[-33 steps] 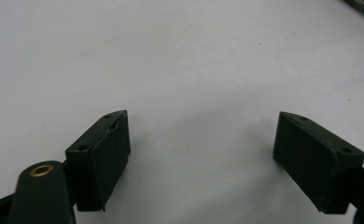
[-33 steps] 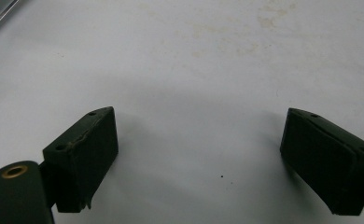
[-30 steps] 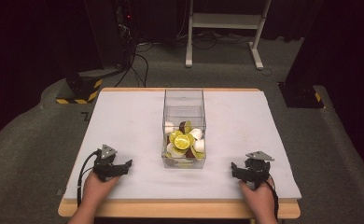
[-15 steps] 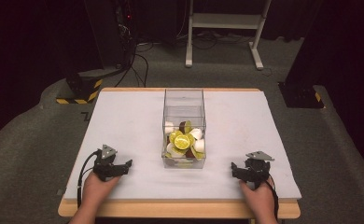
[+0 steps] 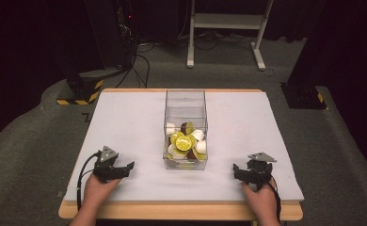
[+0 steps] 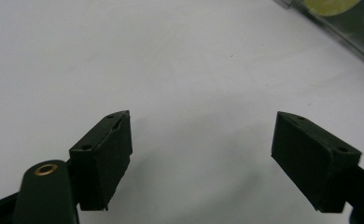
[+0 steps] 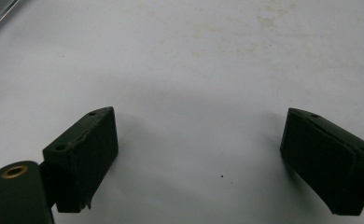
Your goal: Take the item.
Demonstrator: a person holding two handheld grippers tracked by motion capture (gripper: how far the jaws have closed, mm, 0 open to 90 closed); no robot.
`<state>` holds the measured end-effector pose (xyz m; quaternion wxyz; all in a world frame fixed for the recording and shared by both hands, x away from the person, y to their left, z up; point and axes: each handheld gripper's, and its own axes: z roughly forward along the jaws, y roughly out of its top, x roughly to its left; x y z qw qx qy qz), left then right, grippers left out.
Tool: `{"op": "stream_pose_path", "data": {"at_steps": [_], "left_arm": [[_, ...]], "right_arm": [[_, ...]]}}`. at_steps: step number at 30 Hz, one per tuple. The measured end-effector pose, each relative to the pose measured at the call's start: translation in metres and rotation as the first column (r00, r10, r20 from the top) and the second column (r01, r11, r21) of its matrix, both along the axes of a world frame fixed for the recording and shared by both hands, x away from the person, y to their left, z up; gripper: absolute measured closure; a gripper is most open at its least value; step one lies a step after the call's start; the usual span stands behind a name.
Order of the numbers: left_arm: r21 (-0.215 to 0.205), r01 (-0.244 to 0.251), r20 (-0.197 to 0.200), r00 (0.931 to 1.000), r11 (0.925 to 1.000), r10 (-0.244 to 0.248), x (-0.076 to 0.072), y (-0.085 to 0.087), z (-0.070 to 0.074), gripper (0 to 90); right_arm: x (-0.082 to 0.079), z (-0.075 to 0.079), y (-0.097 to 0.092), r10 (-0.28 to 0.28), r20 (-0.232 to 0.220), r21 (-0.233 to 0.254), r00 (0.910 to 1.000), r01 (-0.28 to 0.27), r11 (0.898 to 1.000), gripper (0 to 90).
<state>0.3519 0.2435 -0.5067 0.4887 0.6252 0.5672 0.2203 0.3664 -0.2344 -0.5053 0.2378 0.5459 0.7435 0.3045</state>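
Nearest my grippers is a clear plastic box (image 5: 185,101), tall and rectangular, standing upright at the middle of the table with its long side running from near to far. Its near half is heaped with round capsules (image 5: 183,142), some with yellow-green foil tops, others white or dark brown. Its far half is bare.

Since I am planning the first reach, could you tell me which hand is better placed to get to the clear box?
Left, probably: the left tool sits nearer the clear box than the right tool; both are open and empty.
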Motion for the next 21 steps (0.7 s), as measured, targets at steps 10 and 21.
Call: {"op": "stream_pose_path", "data": {"at_steps": [10, 21], "left_arm": [[-0.040, 0.058, 0.028, 0.9980, 0.9975, -0.057, -0.007, -0.009, 0.013, 22.0], [-0.060, 0.094, 0.057, 0.9943, 0.9938, -0.090, -0.010, -0.019, 0.026, 23.2]], "right_arm": [[0.000, 0.000, 0.000, 0.000, 0.000, 0.000, 1.0000, 0.000, 1.000, 11.1], [0.000, 0.000, 0.000, -0.001, 0.000, 0.000, 1.0000, 0.001, 1.000, 11.2]]}}
